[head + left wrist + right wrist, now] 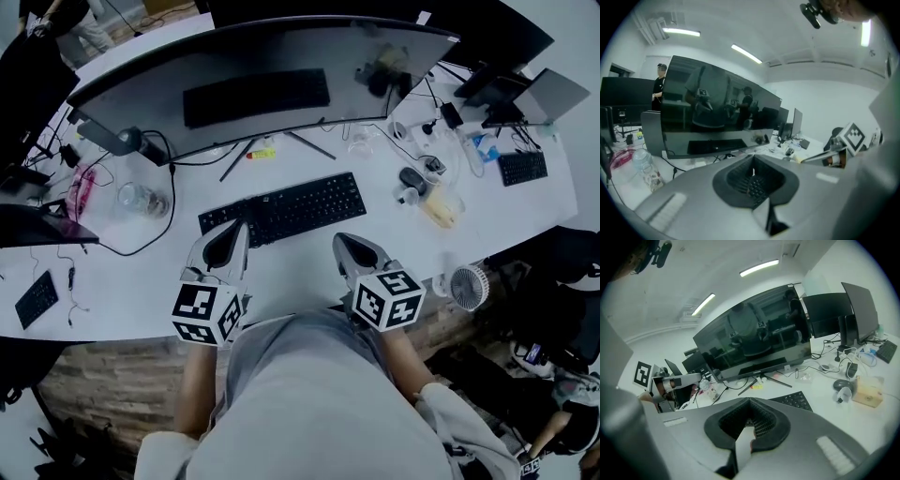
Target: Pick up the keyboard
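On our white bench (pixel 295 267) we see a keyboard (pixel 286 208), monitor (pixel 262 80), mouse (pixel 412 178), jar (pixel 141 199) and box (pixel 441 207).

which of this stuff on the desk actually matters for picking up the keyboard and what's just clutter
For the job:
keyboard
left gripper, shut
right gripper, shut

Just lying about:
monitor
mouse
small fan
clear jar
yellow marker

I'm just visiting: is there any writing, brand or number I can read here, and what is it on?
No text here can be read.
monitor: a small white brand word on its lower edge, too small to read.
keyboard: key legends too blurred to read.
marker cubes: black-and-white square patterns, no letters.
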